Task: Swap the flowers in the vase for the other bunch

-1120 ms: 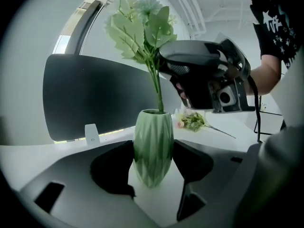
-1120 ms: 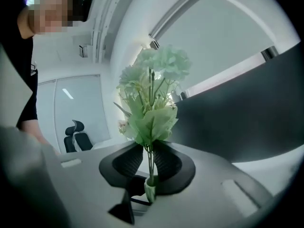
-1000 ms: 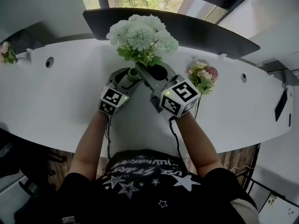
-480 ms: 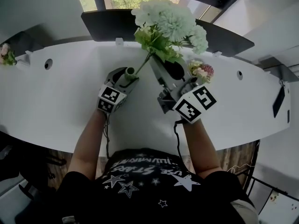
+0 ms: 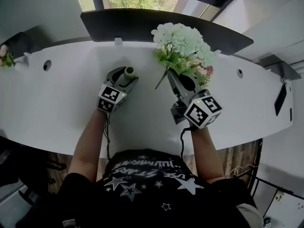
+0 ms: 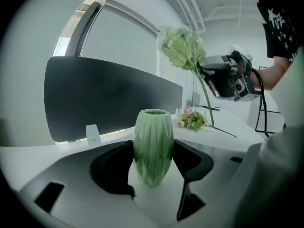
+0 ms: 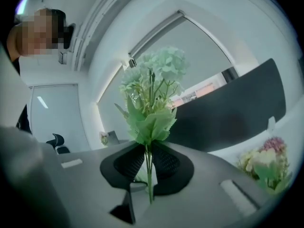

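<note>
Pinched in the right hand-held gripper (image 5: 172,75): white-and-green bunch (image 5: 183,44), caught by its thin green stems just under a ruff of broad leaves. Jaws nearly together, just now closed further, with the stems between the pads. Held up off the white tabletop (image 5: 61,94), to the right of the vase and well apart from it, with stem ends hanging free below the jaws. Full, round heads, whitish to pale mint, leaning toward the dark panel (image 5: 142,25).

Clamped in the left hand-held gripper (image 5: 126,76): green vase (image 6: 153,146), upright on the tabletop, with jaws spread wide against its two sides. Glossy, fluted lengthwise, narrow at the foot, swelling at the middle.

Lying on its side on the tabletop beyond the raised flowers: second bunch (image 6: 192,120), pink and cream with green leaves.
</note>
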`<action>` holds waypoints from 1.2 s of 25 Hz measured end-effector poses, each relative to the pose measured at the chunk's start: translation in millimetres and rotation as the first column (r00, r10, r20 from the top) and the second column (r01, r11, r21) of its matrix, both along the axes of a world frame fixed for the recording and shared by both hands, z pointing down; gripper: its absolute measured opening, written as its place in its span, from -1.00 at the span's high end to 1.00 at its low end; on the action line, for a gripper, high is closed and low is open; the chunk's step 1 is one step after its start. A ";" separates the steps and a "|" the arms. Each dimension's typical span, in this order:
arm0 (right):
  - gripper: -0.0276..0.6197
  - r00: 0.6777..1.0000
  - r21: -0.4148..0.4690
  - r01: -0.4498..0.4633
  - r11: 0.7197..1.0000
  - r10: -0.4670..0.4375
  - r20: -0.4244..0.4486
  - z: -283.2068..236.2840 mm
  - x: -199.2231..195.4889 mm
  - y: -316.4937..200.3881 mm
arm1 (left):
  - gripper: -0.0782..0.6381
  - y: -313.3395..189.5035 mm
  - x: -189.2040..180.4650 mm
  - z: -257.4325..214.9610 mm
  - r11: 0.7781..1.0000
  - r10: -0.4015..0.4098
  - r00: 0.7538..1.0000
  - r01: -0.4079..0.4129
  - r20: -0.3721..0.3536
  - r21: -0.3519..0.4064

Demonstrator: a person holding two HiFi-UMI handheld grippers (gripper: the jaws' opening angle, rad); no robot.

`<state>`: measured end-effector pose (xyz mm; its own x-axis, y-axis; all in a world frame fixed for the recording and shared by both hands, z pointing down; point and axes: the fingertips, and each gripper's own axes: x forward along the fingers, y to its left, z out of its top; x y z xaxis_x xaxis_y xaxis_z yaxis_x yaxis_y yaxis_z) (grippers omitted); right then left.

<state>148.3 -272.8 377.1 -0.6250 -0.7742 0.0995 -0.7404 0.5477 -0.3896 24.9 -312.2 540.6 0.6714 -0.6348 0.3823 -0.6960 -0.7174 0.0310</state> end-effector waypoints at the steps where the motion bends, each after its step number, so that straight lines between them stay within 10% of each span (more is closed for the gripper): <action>1: 0.76 1.000 -0.038 -0.008 0.999 0.008 -0.013 13.3 2.5 2.1 | 0.03 0.3 -0.4 -0.3 1.000 0.000 1.000 0.000 0.002 0.001; 15: 0.78 0.991 -0.406 -0.128 0.905 0.127 -0.031 130.9 33.3 12.4 | 0.03 1.1 -0.2 -4.5 1.000 0.000 1.000 0.000 0.013 0.005; 30: 0.76 0.987 -0.499 -0.154 0.852 0.107 -0.122 178.4 30.9 27.1 | 0.02 7.8 -12.3 1.3 1.000 -0.026 1.000 0.026 0.010 -0.010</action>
